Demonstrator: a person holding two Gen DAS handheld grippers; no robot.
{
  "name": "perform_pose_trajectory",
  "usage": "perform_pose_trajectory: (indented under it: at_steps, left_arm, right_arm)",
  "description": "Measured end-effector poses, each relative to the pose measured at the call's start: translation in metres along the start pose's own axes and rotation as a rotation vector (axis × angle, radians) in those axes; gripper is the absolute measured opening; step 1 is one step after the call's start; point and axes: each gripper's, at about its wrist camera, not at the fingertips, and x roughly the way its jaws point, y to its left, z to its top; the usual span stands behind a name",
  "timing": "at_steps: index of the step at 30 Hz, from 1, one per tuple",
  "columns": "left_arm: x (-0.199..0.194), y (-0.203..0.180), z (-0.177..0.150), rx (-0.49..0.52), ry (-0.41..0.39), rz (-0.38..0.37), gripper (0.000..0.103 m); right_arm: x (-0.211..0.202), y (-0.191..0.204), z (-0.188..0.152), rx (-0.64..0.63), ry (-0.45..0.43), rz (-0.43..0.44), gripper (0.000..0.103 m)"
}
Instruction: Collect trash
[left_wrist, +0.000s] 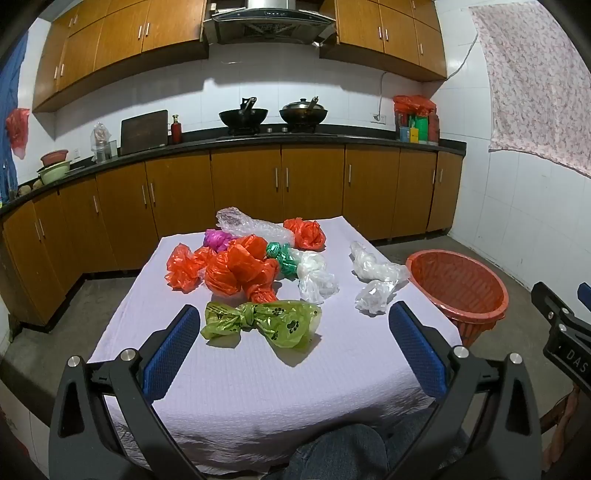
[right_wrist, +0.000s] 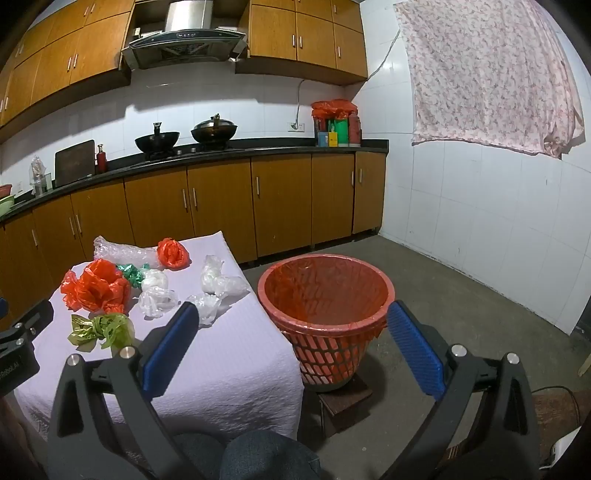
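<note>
Left gripper (left_wrist: 291, 325) wide open, empty, over surface (left_wrist: 258, 387) near green knotted bag (left_wrist: 258, 321). Right gripper (right_wrist: 291, 325) wide open, empty, facing red basket (right_wrist: 325, 295).

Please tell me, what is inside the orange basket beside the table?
The orange basket holds a thin orange plastic liner, folded over its rim. No trash is visible inside. The near wall hides part of the bottom, so that part cannot be checked.

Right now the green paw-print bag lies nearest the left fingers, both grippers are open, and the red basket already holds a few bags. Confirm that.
One thing is wrong: the red basket holds no bags; the right wrist view shows only its red liner inside. The rest stands: the green paw-print bag lies nearest the left gripper, and the right gripper is open too.
</note>
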Motion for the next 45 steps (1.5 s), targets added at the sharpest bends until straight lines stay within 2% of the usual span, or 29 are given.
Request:
perform_pose_trajectory:
  at_steps: [45]
  left_arm:
    - [0.0002, -0.0001, 0.0000, 0.001, 0.003, 0.000, 0.101]
  right_arm:
    - [0.0027, -0.0009, -0.0026, 0.004, 0.006, 0.001, 0.099]
